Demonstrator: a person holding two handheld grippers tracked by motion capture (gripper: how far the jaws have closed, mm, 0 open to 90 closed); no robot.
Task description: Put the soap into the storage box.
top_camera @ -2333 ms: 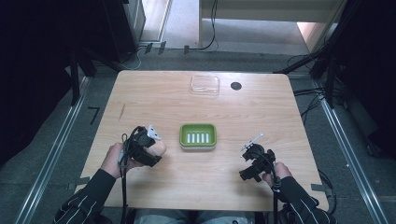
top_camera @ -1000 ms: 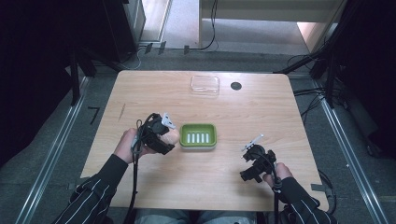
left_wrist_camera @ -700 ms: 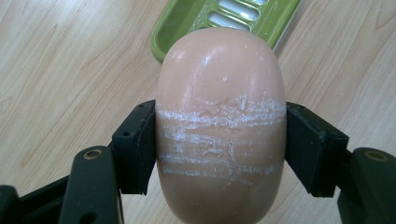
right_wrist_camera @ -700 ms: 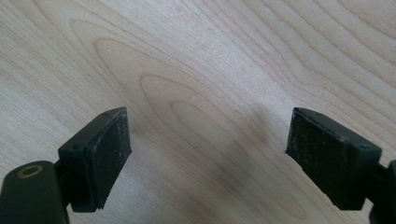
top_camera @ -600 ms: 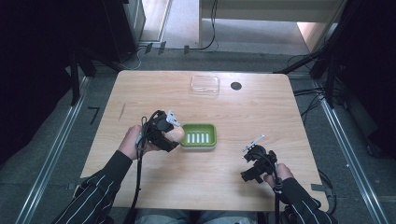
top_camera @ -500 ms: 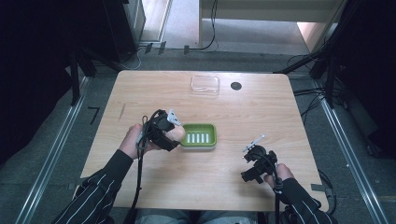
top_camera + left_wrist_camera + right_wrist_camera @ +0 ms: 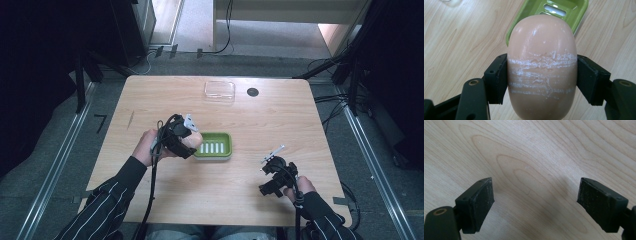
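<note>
Your left gripper (image 7: 186,136) has its jaws pinching a peach-coloured bar of soap (image 7: 542,67) across its middle, the pads pressed against both sides where white scrape marks band the bar. The soap hangs above the desk (image 7: 165,102), just at the nine o'clock edge of the green soap dish (image 7: 222,145), which lies near the desk's centre. In the left gripper view the dish (image 7: 570,11) sits at twelve o'clock beyond the bar. Your right gripper (image 7: 274,170) rests at about four o'clock from the dish, well apart from it, jaws spread wide over bare wood. A clear lid (image 7: 219,90) lies at twelve o'clock near the far edge.
</note>
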